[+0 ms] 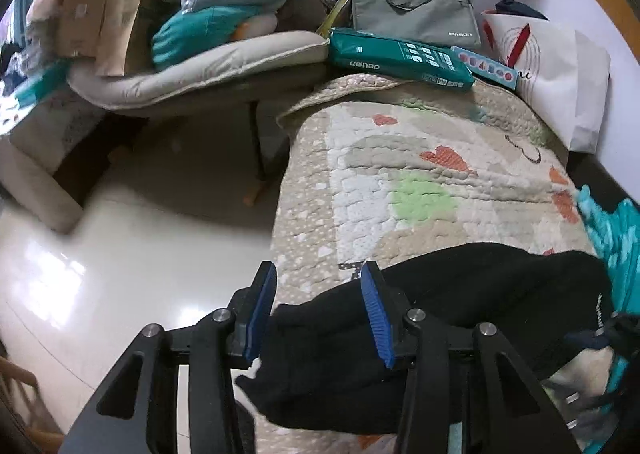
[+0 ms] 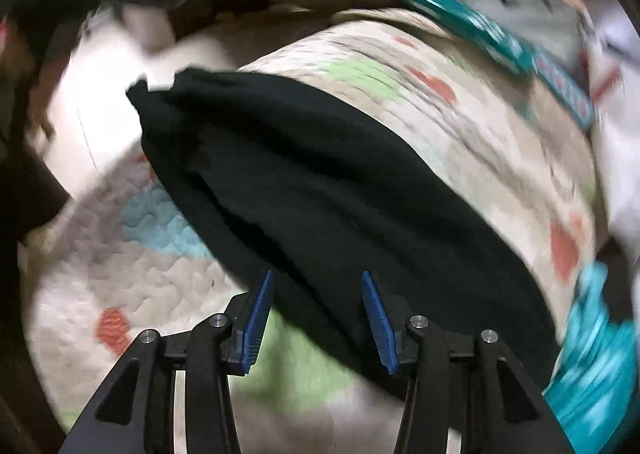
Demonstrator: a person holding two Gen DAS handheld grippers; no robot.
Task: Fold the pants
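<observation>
Left hand-held gripper point(image 1: 318, 312): wide apart, holding nothing, over the pants' end.
Right hand-held gripper point(image 2: 318, 320): wide apart, empty.
Pants point(image 2: 320, 189): black, lying on the quilt point(image 1: 420, 173).
Left view only: grey bag point(image 1: 414, 13), floor point(image 1: 140, 234).
Right view: blurry.

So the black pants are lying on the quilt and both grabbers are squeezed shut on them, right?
Not quite. The black pants do lie on the quilt, but both the left gripper and right gripper are open, as each wrist view shows.

The pants point(image 1: 440, 294) lie across the quilt point(image 1: 400, 181) (one end overhanging its edge), boxes point(image 1: 400, 57) behind.
</observation>
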